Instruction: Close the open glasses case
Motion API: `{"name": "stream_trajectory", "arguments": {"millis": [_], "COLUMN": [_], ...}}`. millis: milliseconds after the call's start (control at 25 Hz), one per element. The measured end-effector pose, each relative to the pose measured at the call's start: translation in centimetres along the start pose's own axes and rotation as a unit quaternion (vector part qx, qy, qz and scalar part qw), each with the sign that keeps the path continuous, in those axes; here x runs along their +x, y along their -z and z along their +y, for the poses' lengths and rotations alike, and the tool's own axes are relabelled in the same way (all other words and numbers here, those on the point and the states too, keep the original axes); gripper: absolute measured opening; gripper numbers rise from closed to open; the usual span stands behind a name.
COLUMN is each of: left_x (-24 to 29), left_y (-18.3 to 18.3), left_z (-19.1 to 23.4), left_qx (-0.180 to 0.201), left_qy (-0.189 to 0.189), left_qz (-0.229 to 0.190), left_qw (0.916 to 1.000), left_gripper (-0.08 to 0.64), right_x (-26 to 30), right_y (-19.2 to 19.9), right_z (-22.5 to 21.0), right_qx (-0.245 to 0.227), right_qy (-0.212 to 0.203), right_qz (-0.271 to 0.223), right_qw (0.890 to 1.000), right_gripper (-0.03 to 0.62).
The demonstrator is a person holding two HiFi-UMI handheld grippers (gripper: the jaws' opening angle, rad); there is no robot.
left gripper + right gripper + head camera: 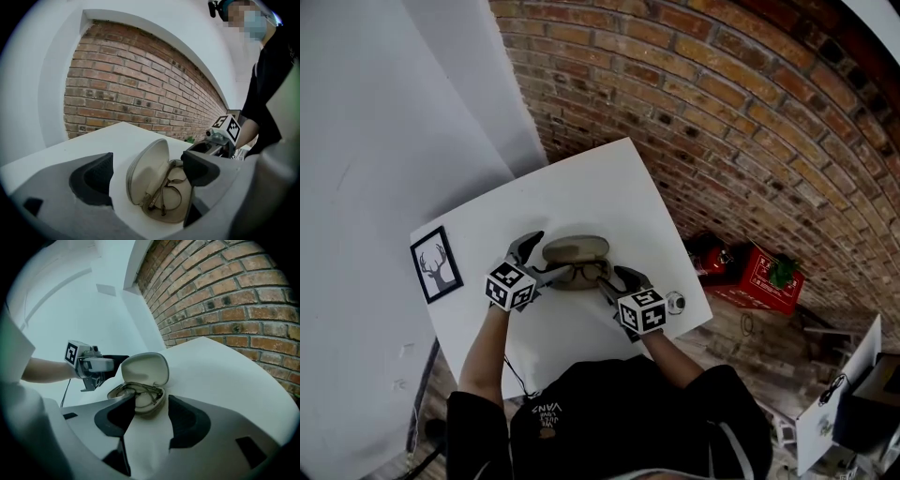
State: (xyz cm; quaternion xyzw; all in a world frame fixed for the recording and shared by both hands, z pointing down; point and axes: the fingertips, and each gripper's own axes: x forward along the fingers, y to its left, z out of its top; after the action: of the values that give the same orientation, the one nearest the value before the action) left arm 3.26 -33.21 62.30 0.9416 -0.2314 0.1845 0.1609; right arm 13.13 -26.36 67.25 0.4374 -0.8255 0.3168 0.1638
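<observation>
While the case lies open mid-frame on the table, with left gripper and right gripper flanking it, jaws wide and empty, tip the lid down squarely while bracing the base.

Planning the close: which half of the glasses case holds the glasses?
The lower half, lying flat on the table with the glasses in it; the raised lid is empty.
</observation>
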Motion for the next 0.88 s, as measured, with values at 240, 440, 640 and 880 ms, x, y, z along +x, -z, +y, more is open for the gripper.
{"name": "stream_trajectory", "arguments": {"millis": [240, 440, 640, 880], "left_x": [0.5, 0.1, -0.6, -1.3], "left_y": [0.0, 0.8, 1.5, 2.4], "left_z": [-2.0, -3.7, -5.1, -6.3], "left_qx": [0.017, 0.063, 0.100, 0.122], "left_qy": [0.040, 0.055, 0.061, 0.059], "left_qz": [0.010, 0.038, 0.058, 0.066], "left_qw": [0.9990, 0.9958, 0.9914, 0.9886], "left_gripper": [0.462, 0.462, 0.462, 0.463], "right_x": [0.1, -0.1, -0.6, -1.5], "right_y": [0.5, 0.6, 0.9, 0.4], "right_z": [-0.1, 0.0, -0.1, 0.2], "right_qx": [-0.020, -0.021, -0.012, -0.007], "right_qy": [0.009, 0.011, 0.013, 0.009], "right_qz": [0.007, 0.007, 0.004, -0.010], "right_qw": [1.000, 1.000, 1.000, 1.000], "right_gripper": [0.212, 0.210, 0.212, 0.212]}}
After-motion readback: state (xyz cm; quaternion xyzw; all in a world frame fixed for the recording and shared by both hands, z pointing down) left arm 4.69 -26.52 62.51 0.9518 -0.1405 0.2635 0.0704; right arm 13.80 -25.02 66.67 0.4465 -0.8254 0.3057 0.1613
